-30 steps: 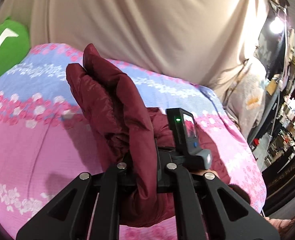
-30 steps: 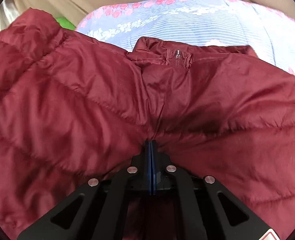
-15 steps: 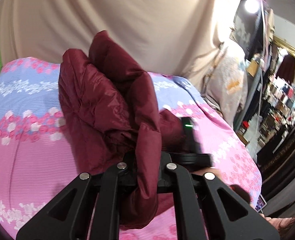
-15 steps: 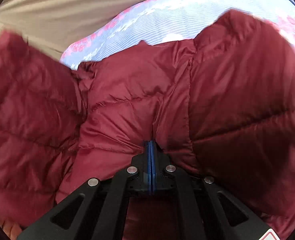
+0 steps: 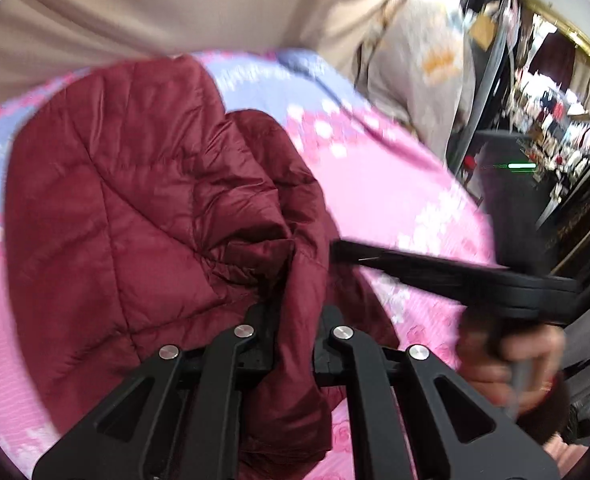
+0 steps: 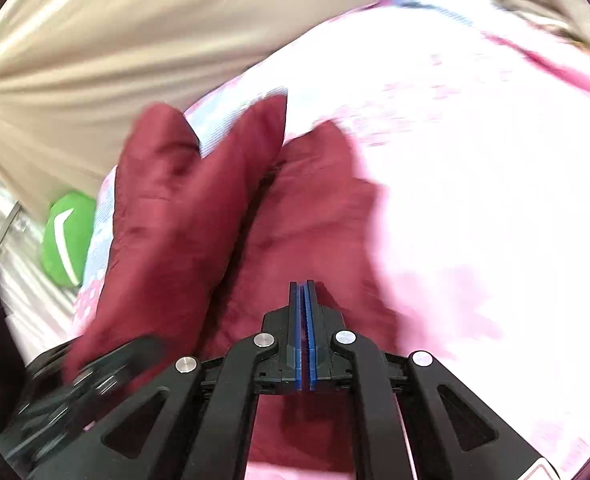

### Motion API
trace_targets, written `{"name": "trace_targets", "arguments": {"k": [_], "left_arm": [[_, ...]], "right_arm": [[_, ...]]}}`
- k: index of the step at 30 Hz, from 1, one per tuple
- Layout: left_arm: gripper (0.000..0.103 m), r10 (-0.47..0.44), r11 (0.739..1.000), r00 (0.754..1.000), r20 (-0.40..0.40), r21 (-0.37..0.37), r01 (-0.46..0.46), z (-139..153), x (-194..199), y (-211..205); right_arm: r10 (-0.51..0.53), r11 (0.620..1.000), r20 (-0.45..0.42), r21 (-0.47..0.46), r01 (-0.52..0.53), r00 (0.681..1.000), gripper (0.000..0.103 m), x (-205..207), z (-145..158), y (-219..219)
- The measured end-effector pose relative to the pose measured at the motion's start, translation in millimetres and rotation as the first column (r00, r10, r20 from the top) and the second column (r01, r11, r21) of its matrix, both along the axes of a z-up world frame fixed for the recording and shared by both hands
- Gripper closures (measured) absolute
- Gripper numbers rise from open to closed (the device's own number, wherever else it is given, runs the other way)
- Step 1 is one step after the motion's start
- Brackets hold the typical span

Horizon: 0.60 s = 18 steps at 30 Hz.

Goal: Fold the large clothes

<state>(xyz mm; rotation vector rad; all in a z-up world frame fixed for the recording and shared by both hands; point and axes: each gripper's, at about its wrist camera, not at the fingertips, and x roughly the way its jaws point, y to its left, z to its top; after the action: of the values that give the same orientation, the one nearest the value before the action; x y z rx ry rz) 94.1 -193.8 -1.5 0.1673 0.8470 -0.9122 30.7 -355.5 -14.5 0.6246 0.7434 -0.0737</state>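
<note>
A dark red quilted puffer jacket (image 5: 135, 216) hangs bunched over a pink and blue floral bedspread (image 5: 395, 184). My left gripper (image 5: 295, 320) is shut on a thick fold of the jacket, which fills the gap between its fingers. In the right wrist view the jacket (image 6: 223, 220) lies ahead and to the left. My right gripper (image 6: 305, 292) has its blue pads pressed together with no fabric seen between them. The right gripper also shows in the left wrist view (image 5: 435, 268), held in a hand beside the jacket.
A beige curtain (image 5: 175, 8) hangs behind the bed. A green cushion (image 6: 69, 240) lies at the bed's far left. Cluttered shelves and a gold-framed mirror (image 5: 555, 80) stand to the right of the bed.
The right gripper has come off the jacket and swung away to the right. The jacket has dropped and spread out from the left gripper. Both views are blurred by motion.
</note>
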Motion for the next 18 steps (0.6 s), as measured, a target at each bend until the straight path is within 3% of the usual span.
{"name": "trace_targets", "arguments": {"k": [3,6,11,12,13,14,15,16,18], "left_arm": [[0.096,-0.009,0.998,1.0,-0.02,0.056,0.01,-22,3,-17],[0.095,-0.002,0.994,1.0,-0.008,0.106,0.003,-36,0,-27],[0.088,0.009,0.996,1.0,0.013,0.084,-0.01,-26,-3,-22],[0.078,0.006,0.998,1.0,0.024,0.068,-0.008,-19,-7,-15],[0.062,0.005,0.999,0.999,0.04,0.053,-0.007,-11,-12,-7],[0.054,0.015,0.999,0.997,0.079,0.028,-0.017,1,-20,7],[0.039,0.034,0.999,0.992,0.122,0.0,-0.035,12,-27,23],[0.03,0.049,0.999,0.988,0.15,-0.019,-0.046,18,-33,37],[0.021,0.079,0.995,0.979,0.188,-0.073,-0.066,35,-45,73]], "right_arm": [[-0.044,0.999,0.012,0.0,0.044,0.999,0.096,-35,-2,-8],[-0.065,0.998,0.02,-0.018,0.065,0.998,0.096,-44,-4,1],[-0.033,0.998,0.086,-0.045,0.037,0.996,0.095,-70,12,0],[-0.029,0.997,0.102,-0.068,0.036,0.994,0.093,-74,20,5],[-0.024,0.996,0.114,-0.088,0.034,0.993,0.091,-73,24,7],[-0.016,0.993,0.13,-0.111,0.03,0.991,0.083,-76,30,11],[-0.005,0.992,0.146,-0.126,0.024,0.989,0.072,-76,34,12],[0.005,0.99,0.162,-0.139,0.018,0.987,0.063,-77,37,15],[0.047,0.987,0.202,-0.162,-0.014,0.978,0.056,-79,48,31]]}}
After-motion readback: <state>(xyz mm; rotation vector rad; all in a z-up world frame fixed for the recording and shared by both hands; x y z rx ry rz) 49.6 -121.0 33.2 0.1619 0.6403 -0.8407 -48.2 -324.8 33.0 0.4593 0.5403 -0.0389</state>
